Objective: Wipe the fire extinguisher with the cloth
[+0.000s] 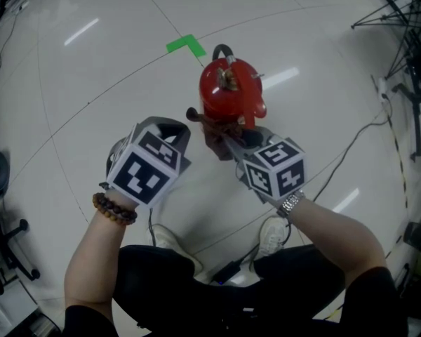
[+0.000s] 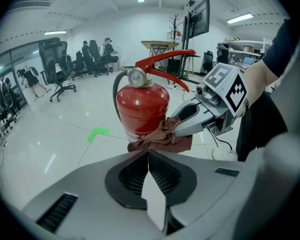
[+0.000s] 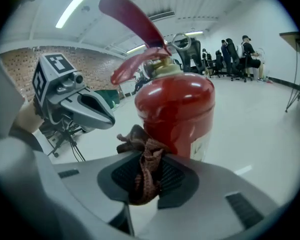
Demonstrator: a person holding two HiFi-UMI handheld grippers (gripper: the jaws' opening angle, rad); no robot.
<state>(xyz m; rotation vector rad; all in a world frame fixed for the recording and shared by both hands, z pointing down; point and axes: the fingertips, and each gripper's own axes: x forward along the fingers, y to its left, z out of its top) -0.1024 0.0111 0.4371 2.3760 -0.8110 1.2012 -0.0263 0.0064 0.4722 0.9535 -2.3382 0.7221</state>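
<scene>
Wiping is under way: right gripper [image 3: 146, 160] pinches the brown cloth [image 3: 139, 140] against the lower side of the red fire extinguisher [image 1: 228, 90], upper centre of the head view. Left gripper [image 2: 149, 156] hangs pressed together, empty. Most of the cylinder is left to cover, I'd judge.

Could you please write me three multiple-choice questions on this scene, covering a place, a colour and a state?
1. Where does the red metal fire extinguisher stand?
A. on a desk
B. on the glossy white floor
C. on a chair

2. What colour is the L-shaped tape mark on the floor?
A. green
B. yellow
C. blue

3. What is between the right gripper's jaws?
A. nothing
B. a white cup
C. a crumpled brown cloth

Answers: B, the head view shows it upright on the floor; A, the mark near it is bright green; C, the right gripper view shows the cloth pinched in them.
</scene>
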